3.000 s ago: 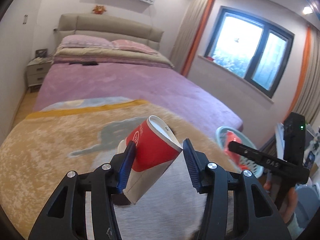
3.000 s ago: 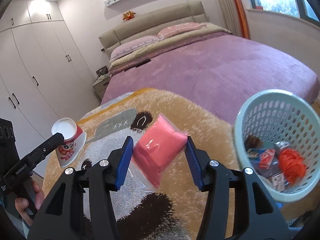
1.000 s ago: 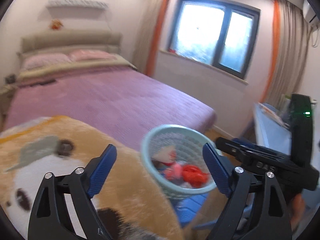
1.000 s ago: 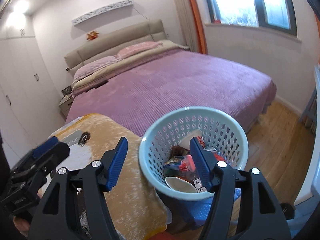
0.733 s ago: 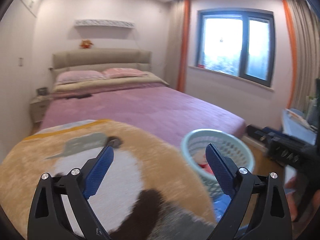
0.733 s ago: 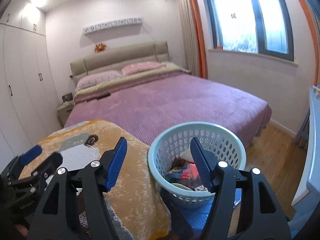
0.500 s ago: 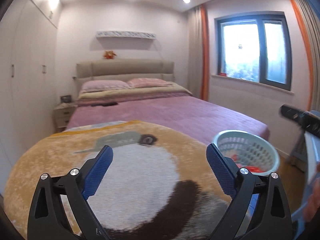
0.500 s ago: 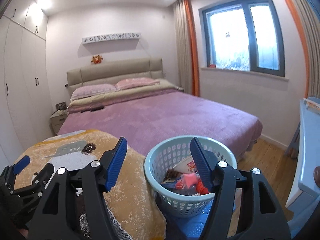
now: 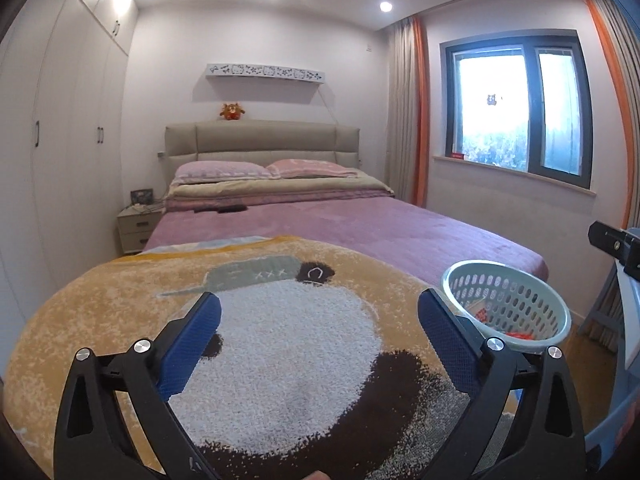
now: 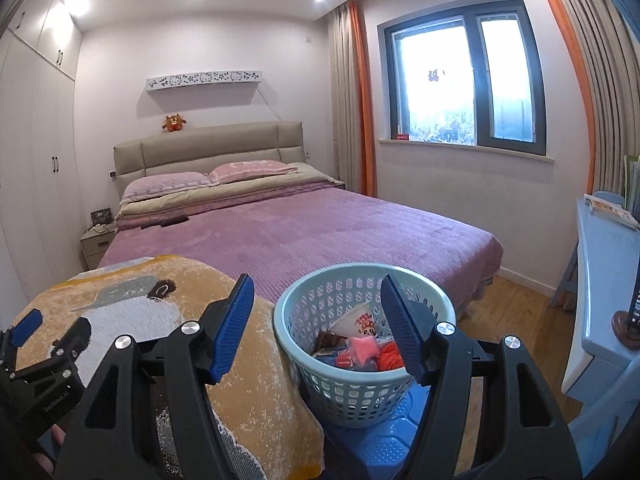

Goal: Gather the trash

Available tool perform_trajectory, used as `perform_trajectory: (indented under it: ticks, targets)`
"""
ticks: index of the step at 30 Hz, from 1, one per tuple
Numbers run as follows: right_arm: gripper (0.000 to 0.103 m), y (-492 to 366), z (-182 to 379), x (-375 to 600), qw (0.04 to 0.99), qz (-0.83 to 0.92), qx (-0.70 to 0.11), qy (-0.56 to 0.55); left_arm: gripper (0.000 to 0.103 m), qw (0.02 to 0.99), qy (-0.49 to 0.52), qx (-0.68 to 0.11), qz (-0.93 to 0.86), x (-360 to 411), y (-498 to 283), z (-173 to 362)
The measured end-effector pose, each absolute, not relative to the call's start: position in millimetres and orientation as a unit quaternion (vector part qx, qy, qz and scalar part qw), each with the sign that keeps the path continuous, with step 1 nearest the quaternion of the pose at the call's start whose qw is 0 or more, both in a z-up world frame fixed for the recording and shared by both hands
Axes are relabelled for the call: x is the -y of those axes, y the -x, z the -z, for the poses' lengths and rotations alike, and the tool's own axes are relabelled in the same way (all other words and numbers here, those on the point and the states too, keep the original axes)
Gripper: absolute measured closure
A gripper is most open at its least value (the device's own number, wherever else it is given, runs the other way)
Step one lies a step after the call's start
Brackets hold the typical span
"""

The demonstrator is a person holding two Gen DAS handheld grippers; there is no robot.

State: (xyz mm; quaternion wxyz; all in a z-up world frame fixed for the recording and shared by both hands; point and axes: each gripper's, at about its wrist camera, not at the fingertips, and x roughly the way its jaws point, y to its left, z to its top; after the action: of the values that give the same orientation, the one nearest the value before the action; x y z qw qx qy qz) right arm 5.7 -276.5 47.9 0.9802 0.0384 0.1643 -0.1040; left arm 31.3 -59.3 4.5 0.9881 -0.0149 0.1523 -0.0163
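A pale teal mesh basket [image 10: 312, 364] stands on a blue stool [image 10: 380, 446] by the bed's foot. Inside lie a red-and-white paper cup [image 10: 354, 322], a pink packet [image 10: 362, 348] and other scraps. My right gripper [image 10: 318, 326] is open and empty, held above and short of the basket. My left gripper [image 9: 320, 330] is open and empty over the panda blanket [image 9: 280, 344]. The basket [image 9: 516, 300] shows to its right in the left wrist view. The left gripper also shows in the right wrist view [image 10: 24, 330].
A purple bed [image 10: 300, 232] fills the room's middle. A white wardrobe [image 9: 60, 184] lines the left wall, with a nightstand [image 9: 136, 228] beside the bed. A blue desk [image 10: 604, 280] stands at the right under the window [image 10: 464, 72]. Wood floor [image 10: 516, 300] lies between bed and desk.
Three seconds ago the left gripper held the paper cup and the right held the pink packet; both now lie in the basket. Both grippers have since pulled back and levelled.
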Motion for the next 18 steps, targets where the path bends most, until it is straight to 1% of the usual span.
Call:
perform_trajectory:
  ticks: [11,18]
  targets:
    - [0.041,-12,-34,268,0.979,0.110,-0.169,-0.031,0.007,0.988,-0.001,-0.153,0.004,66,-29,-4]
    - [0.041,-16,-29,268,0.978,0.105,-0.176,-0.036,0.007,0.987,0.013,-0.163,0.007,61,-32,-4]
